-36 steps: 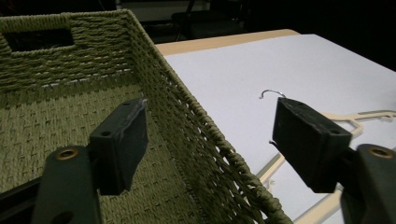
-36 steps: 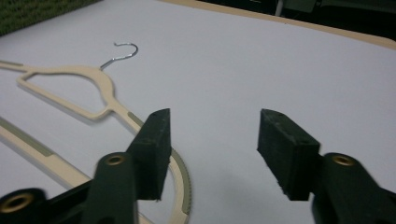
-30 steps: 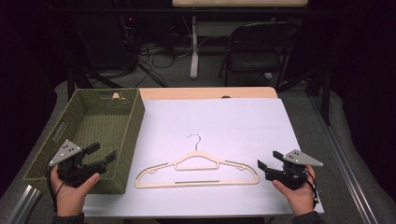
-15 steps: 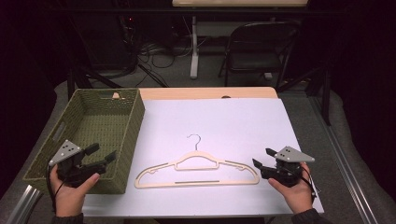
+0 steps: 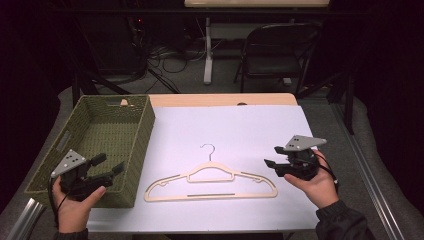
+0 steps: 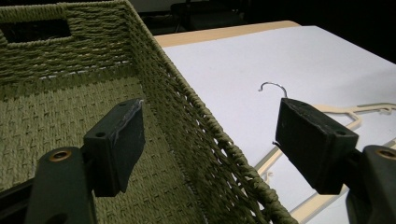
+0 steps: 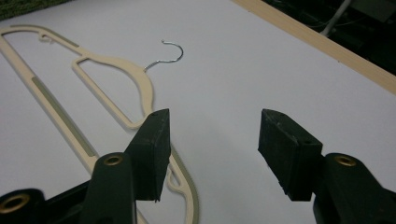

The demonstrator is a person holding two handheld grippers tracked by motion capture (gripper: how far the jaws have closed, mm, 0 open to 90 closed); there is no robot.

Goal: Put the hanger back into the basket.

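Observation:
A cream plastic hanger point(image 5: 210, 195) with a metal hook point(image 5: 207, 149) lies flat on the white table cover point(image 5: 235, 130), hook pointing away from me. My right gripper point(image 5: 272, 156) hovers open just beyond the hanger's right end, with nothing between its jaws. In the right gripper view, the right gripper point(image 7: 212, 140) has its left jaw over the hanger point(image 7: 140, 79) near that arm's tip. My left gripper point(image 5: 111, 163) stands open above the near right corner of a green woven basket point(image 5: 107, 130). The left gripper point(image 6: 210, 135) straddles the basket point(image 6: 70, 107) rim, with the hanger point(image 6: 345, 112) farther off.
The basket looks empty inside. A bare wooden strip point(image 5: 220, 99) edges the table's far side. Behind it stand a folding chair point(image 5: 275, 50) and floor cables point(image 5: 160, 55). A metal rail point(image 5: 22, 225) runs by the near left corner.
The right gripper has moved a little forward and left, closer to the hanger's right end. The left gripper has barely shifted. The hanger has not moved.

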